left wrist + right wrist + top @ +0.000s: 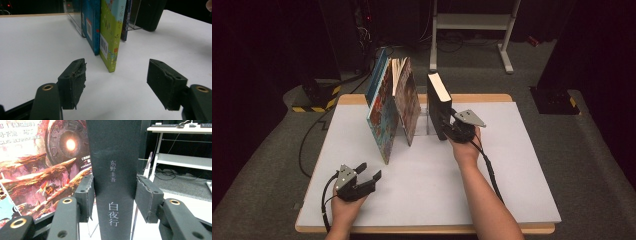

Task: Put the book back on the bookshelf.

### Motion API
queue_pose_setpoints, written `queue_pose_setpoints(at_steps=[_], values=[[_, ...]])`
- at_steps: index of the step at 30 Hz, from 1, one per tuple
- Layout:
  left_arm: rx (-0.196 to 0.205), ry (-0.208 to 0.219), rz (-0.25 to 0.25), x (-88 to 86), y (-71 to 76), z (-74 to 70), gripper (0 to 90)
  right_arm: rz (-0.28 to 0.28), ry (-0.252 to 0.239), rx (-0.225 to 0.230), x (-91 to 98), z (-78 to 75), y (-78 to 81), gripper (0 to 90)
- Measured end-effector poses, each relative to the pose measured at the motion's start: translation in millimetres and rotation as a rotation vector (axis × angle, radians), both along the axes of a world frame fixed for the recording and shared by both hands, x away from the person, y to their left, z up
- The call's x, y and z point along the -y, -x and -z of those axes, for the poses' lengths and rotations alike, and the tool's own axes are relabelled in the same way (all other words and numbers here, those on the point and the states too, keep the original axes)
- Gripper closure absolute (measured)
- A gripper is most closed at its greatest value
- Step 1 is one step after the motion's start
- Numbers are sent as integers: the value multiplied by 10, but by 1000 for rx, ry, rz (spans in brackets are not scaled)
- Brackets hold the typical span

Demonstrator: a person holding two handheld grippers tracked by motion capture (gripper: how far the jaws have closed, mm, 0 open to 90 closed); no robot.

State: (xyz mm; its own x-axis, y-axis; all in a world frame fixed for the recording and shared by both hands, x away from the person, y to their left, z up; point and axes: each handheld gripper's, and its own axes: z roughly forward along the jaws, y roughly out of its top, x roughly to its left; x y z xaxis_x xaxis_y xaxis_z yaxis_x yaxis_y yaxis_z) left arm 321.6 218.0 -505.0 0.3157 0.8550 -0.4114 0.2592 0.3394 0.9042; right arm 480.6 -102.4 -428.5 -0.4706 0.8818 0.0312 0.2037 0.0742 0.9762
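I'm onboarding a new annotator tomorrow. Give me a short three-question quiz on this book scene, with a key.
1. True or false: the right gripper has its jaws on either side of the black book.
2. Which gripper holds nothing? A. left gripper B. the right one
3. Fill in: the black book stands ____ on the table, to the right of the colourful books.

Key:
1. True; both pads press the spine.
2. A; its jaws stand apart over bare table.
3. Upright.
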Motion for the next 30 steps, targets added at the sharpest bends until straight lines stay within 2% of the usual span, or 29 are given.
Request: queue_pose_setpoints(at_steps=[8, 10, 13, 20, 27, 30], values=[[0, -2, 2, -4, 2, -2, 313, 18, 4, 5, -48, -4, 8, 521], [2, 16, -5, 2, 1, -7, 313, 21, 7, 7, -79, -5, 9, 520], [2, 19, -5, -2, 3, -9, 313, 24, 9, 2, -126, -14, 2, 517], [0, 25, -6, -3, 0, -9, 313, 4, 13, -11, -228, -31, -43, 499], [-1, 27, -6, -5, 1, -7, 313, -25, -24, -31, -150, 9, -43, 493], [-1, 20, -5, -11, 4, -7, 314, -37, -14, -40, -136, 35, -32, 497]])
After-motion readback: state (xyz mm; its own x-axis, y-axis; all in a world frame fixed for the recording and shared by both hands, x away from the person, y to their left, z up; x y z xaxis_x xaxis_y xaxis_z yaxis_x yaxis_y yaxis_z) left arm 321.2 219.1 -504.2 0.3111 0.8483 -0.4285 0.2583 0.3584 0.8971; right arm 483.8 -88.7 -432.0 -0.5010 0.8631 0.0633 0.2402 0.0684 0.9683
